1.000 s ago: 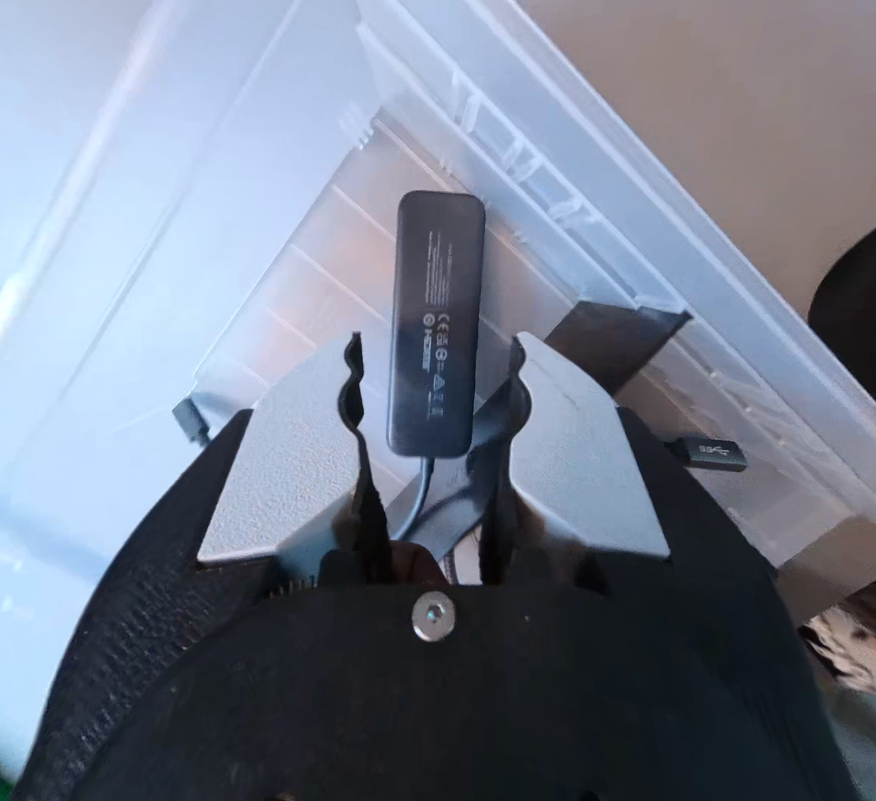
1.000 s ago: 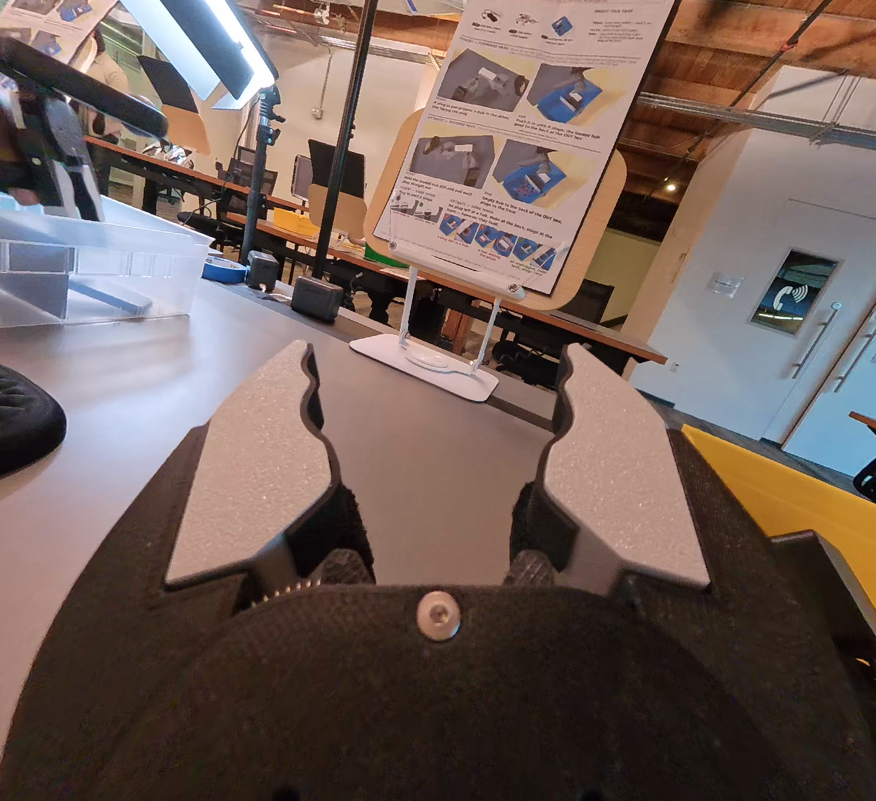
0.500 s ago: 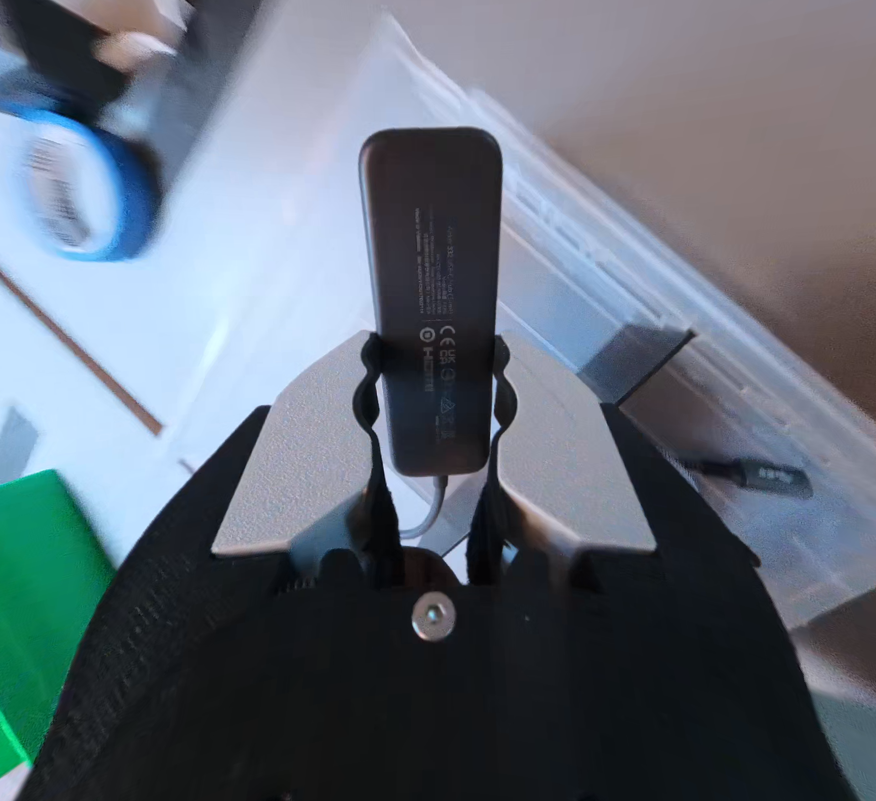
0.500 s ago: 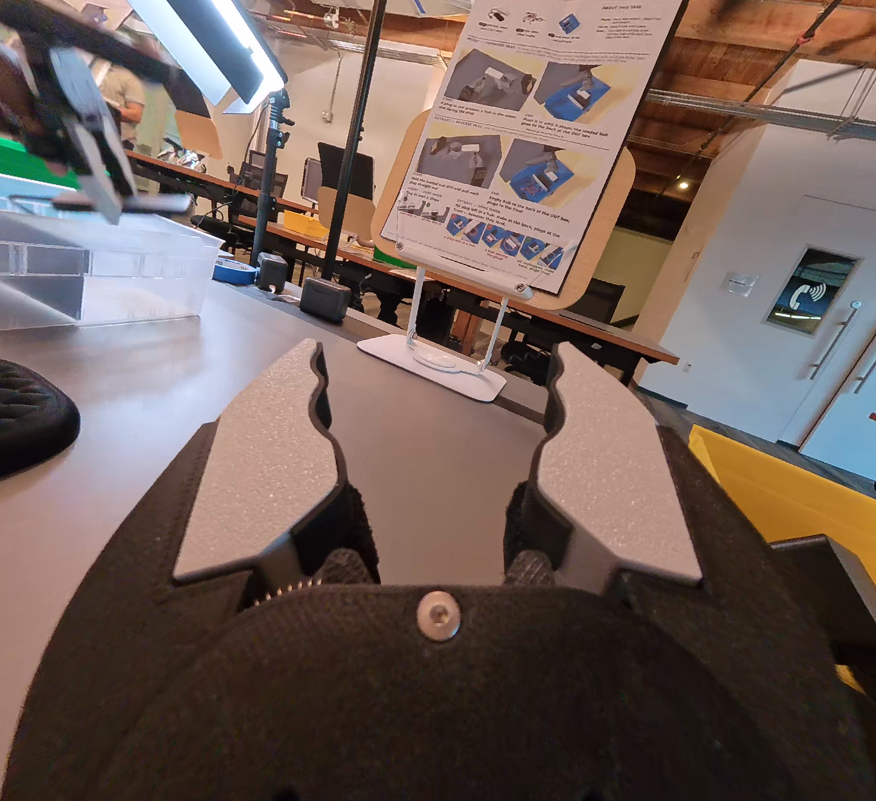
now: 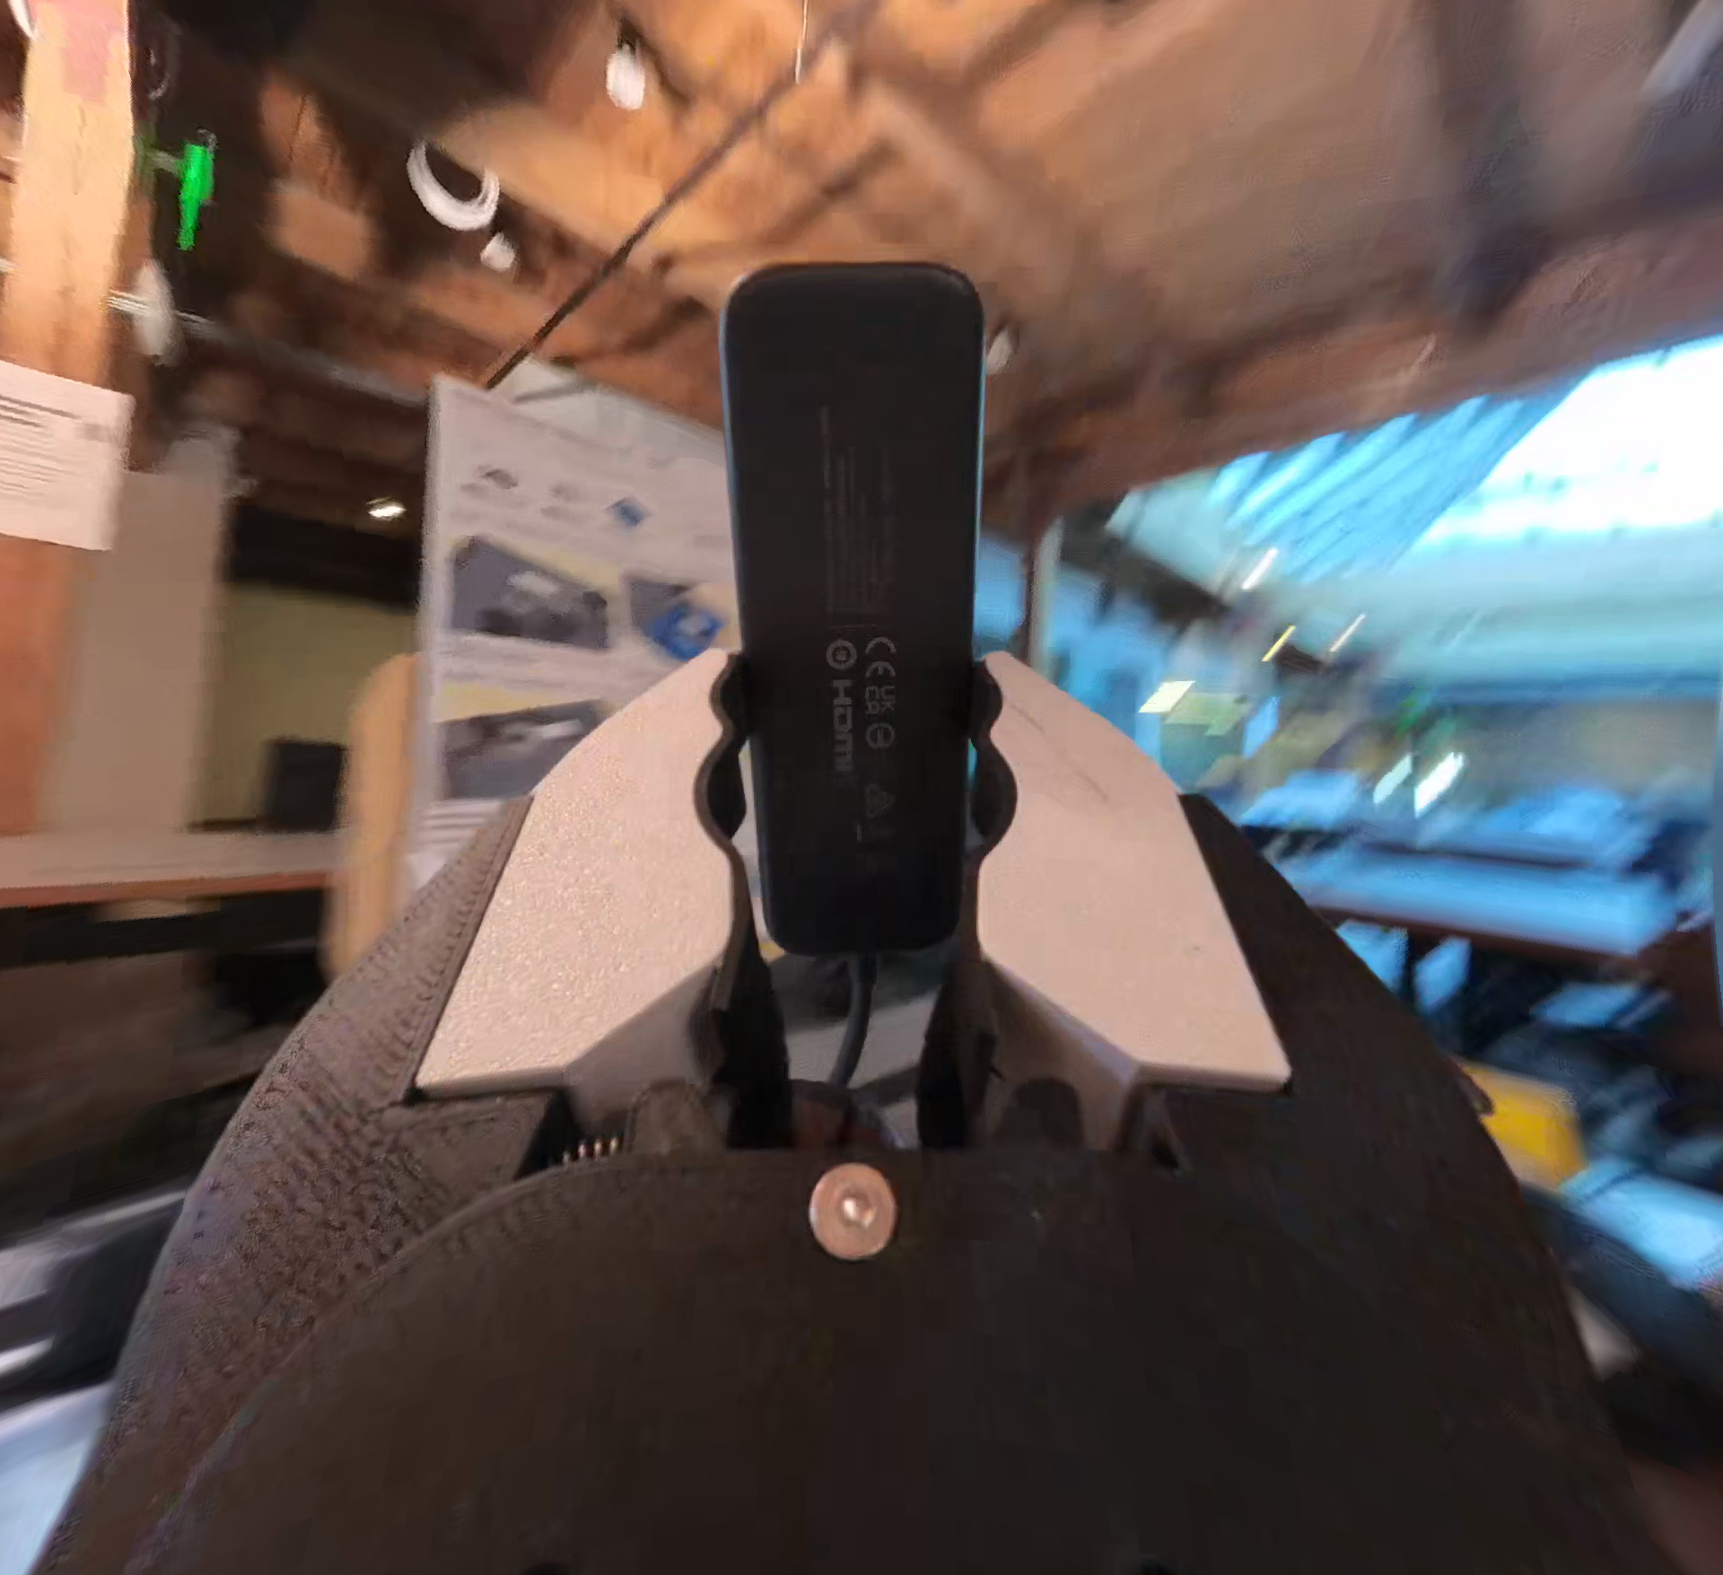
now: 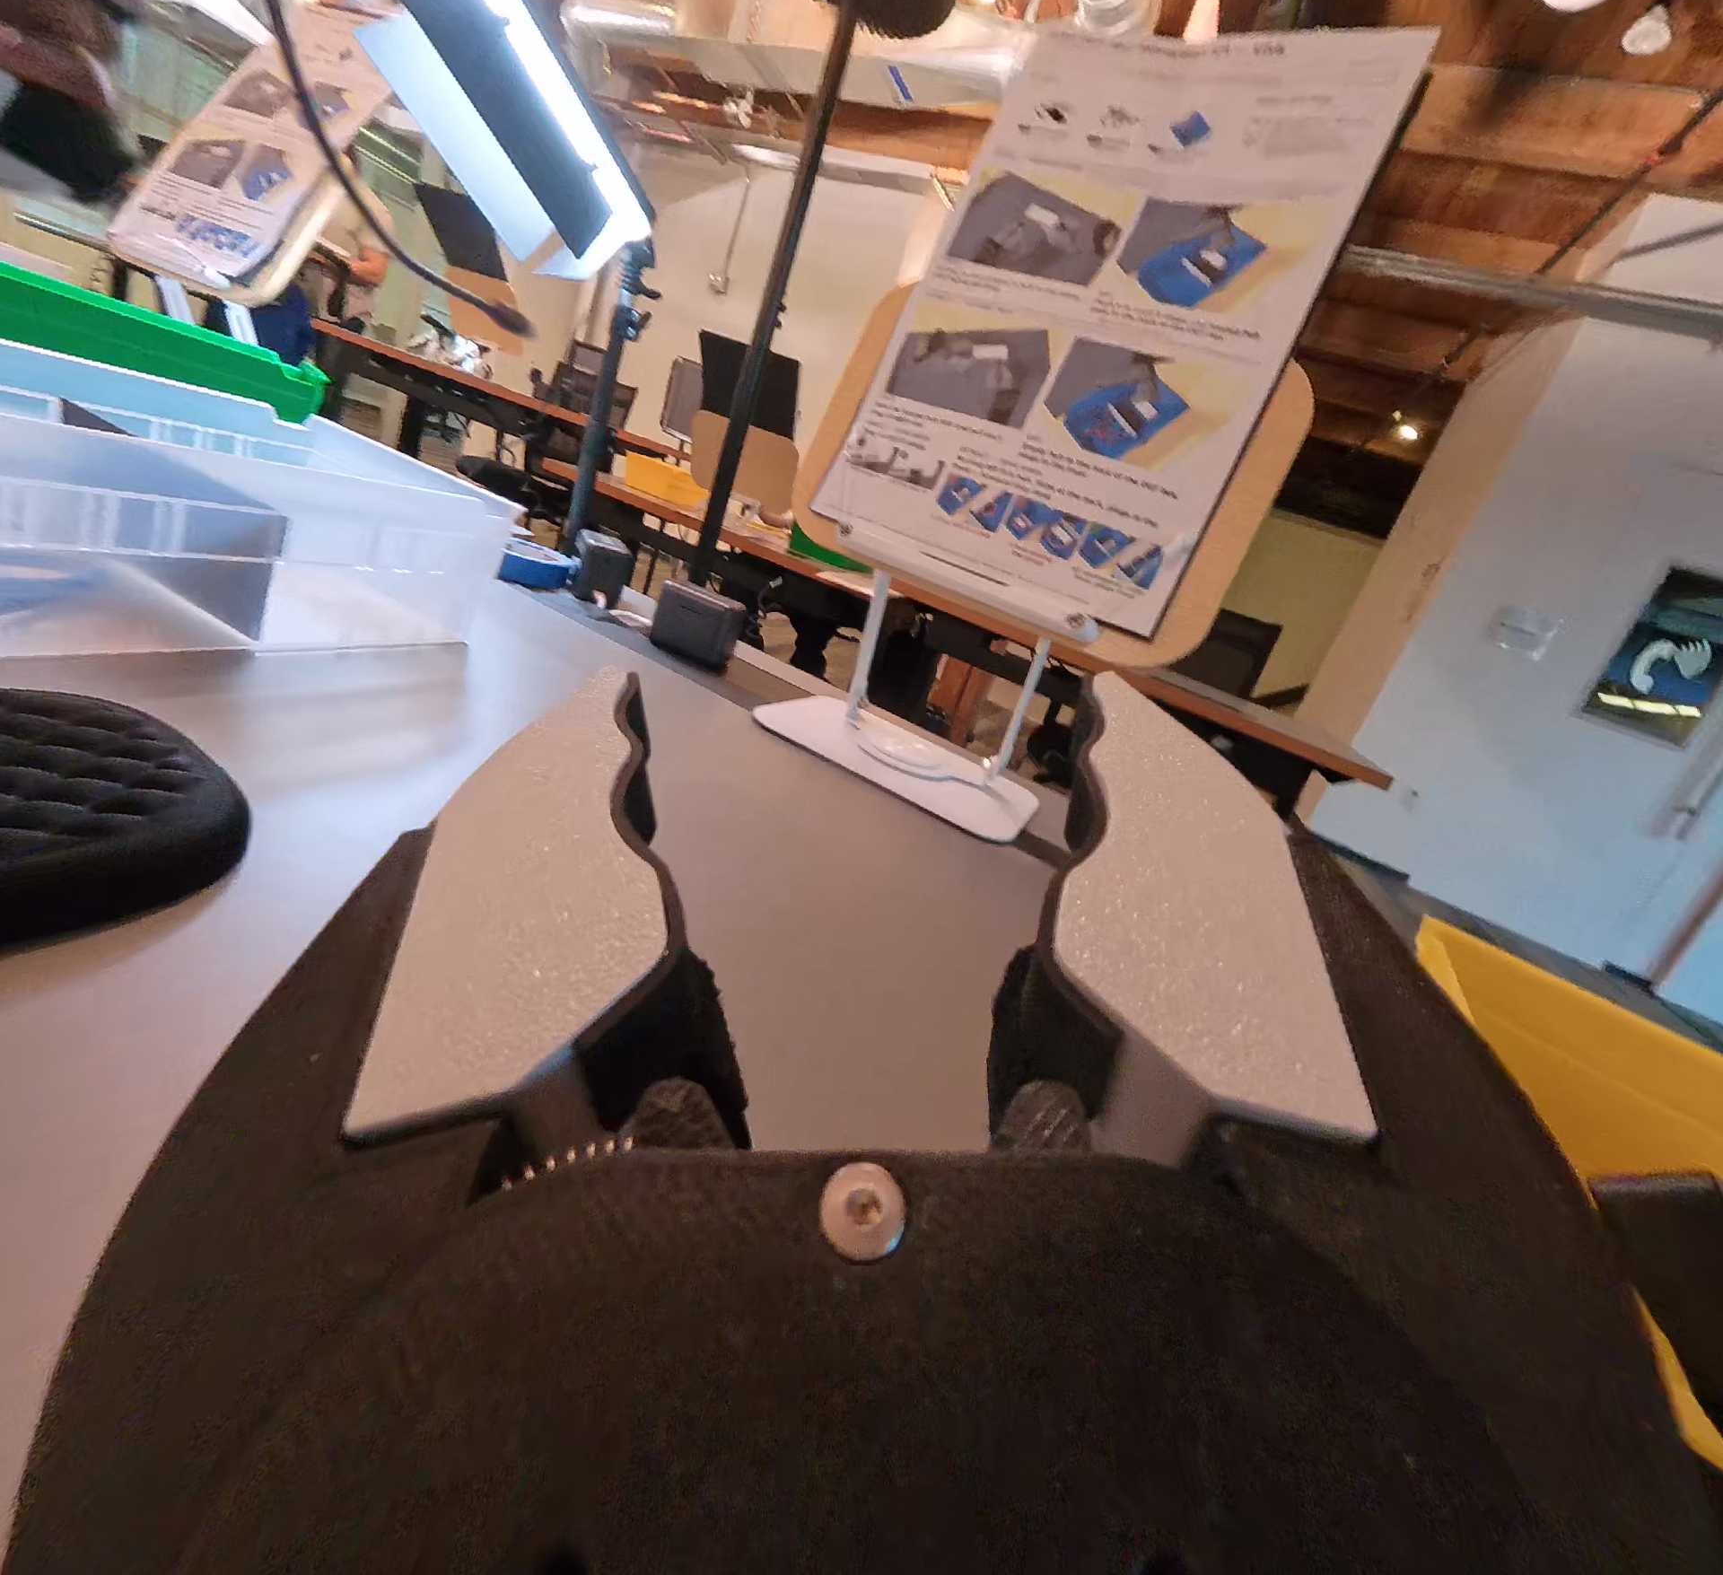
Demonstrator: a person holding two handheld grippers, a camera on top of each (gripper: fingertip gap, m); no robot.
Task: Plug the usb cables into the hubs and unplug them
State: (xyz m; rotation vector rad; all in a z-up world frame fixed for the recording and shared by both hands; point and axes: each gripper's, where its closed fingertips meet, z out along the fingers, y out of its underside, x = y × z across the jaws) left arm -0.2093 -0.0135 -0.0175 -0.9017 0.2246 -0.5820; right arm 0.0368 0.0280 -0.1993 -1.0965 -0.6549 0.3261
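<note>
Dark grey, slim and rectangular, the plastic USB hub (image 5: 853, 598) stands clamped in our left gripper (image 5: 853, 691), its cable (image 5: 850, 1027) trailing back between the jaws, lifted against blurred wooden ceiling. Our right gripper (image 6: 862, 747) hangs open and empty over the grey table (image 6: 280, 747). We judge this the fetching step; next, set the hub down and find a plug. Clear plastic bins (image 6: 280, 523) and an instruction board (image 6: 1119, 337) stand beyond.

Left claw (image 5: 853, 691) clamped and raised, right claw (image 6: 858, 747) wide apart, low
</note>
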